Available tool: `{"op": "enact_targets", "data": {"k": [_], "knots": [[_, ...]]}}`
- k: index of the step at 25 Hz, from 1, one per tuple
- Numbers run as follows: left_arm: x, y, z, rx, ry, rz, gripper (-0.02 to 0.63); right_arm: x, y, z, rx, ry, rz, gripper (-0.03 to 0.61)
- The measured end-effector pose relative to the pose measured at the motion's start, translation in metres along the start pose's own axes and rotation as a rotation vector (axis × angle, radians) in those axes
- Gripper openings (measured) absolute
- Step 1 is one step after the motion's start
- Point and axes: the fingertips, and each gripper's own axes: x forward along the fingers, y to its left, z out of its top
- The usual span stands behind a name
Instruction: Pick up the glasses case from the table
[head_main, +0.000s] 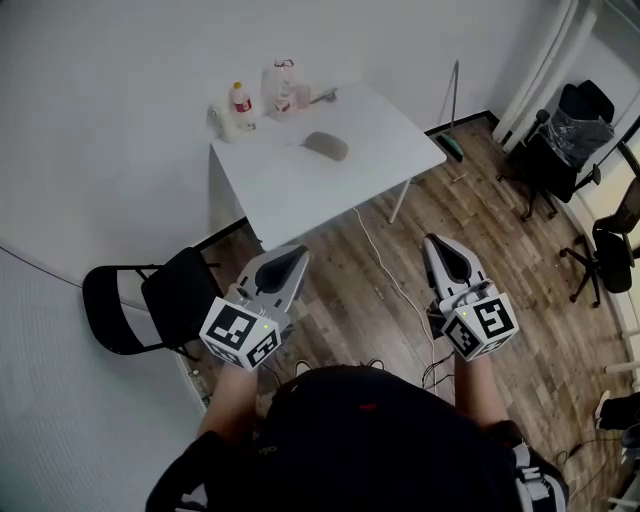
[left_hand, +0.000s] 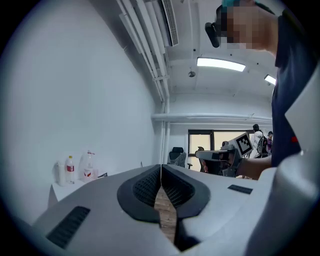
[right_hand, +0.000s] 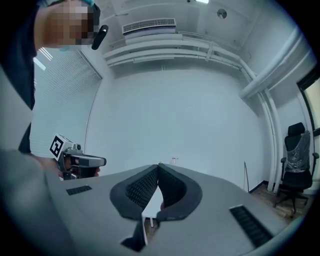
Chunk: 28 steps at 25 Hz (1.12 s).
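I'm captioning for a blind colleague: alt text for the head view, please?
A person holds the left gripper and right gripper, both shut and empty, over a wood floor, short of a white table bearing a grey glasses case and bottles.

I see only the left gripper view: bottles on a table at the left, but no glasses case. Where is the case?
Observer: In the head view the glasses case lies on the white table, right of the bottles, apart from them.
Operator: Does the right gripper hold something?
Observer: No; the right gripper shows its jaws together, nothing between.
Operator: Are the grippers at the table?
Observer: No, both hover over the wooden floor, short of the table.
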Motion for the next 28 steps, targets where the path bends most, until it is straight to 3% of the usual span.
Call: {"op": "enact_targets", "data": {"k": [7, 28], "knots": [[-0.011, 0.008, 0.001, -0.007, -0.005, 0.016, 0.023, 0.009, 0.005, 0.004, 0.049, -0.045, 0.007, 0.023], [-0.114, 0.090, -0.046, -0.099, 0.012, 0.058, 0.024, 0.069, 0.122, -0.057, 0.063, 0.095, 0.039, 0.023]]}}
